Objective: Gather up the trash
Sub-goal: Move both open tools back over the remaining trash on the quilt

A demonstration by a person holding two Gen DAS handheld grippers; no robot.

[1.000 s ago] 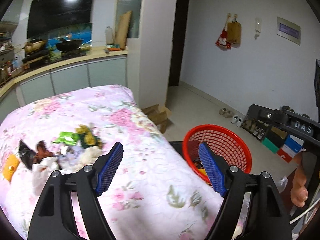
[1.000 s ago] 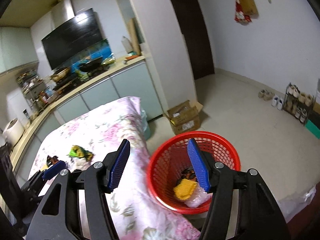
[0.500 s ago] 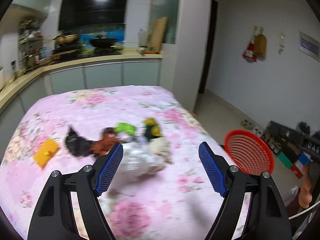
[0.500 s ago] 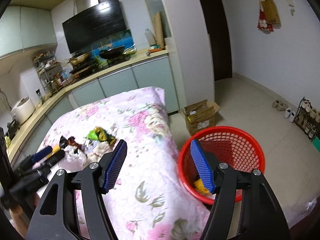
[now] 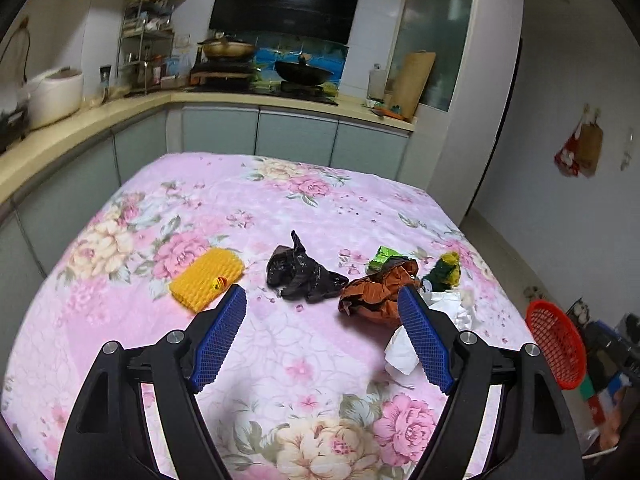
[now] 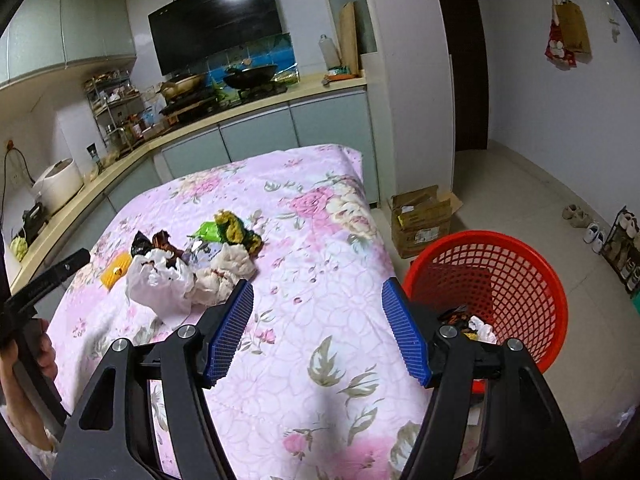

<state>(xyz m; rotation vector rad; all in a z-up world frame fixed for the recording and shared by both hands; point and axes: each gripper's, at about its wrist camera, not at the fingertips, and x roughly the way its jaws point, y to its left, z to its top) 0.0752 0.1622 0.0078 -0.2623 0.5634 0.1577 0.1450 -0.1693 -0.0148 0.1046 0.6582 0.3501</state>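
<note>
Trash lies on a pink floral tablecloth (image 5: 280, 208): a yellow foam net (image 5: 206, 278), a black bag (image 5: 300, 272), a brown wrapper (image 5: 380, 292), a green-yellow wrapper (image 5: 444, 268) and white crumpled plastic (image 5: 444, 312). My left gripper (image 5: 322, 332) is open and empty, just short of the black bag and brown wrapper. My right gripper (image 6: 318, 328) is open and empty above the cloth, right of the white plastic (image 6: 160, 280). The red mesh basket (image 6: 516, 276) stands on the floor at the table's right edge with trash inside.
A kitchen counter (image 5: 256, 98) with a wok and rice cooker runs behind and left of the table. A cardboard box (image 6: 424, 216) sits on the floor beyond the basket. Shoes and a rack (image 6: 624, 240) line the right wall. The basket also shows in the left wrist view (image 5: 554, 344).
My left gripper swung left from the basket to face the trash pile. My right gripper drew back from over the basket toward the table. Both stayed open.
</note>
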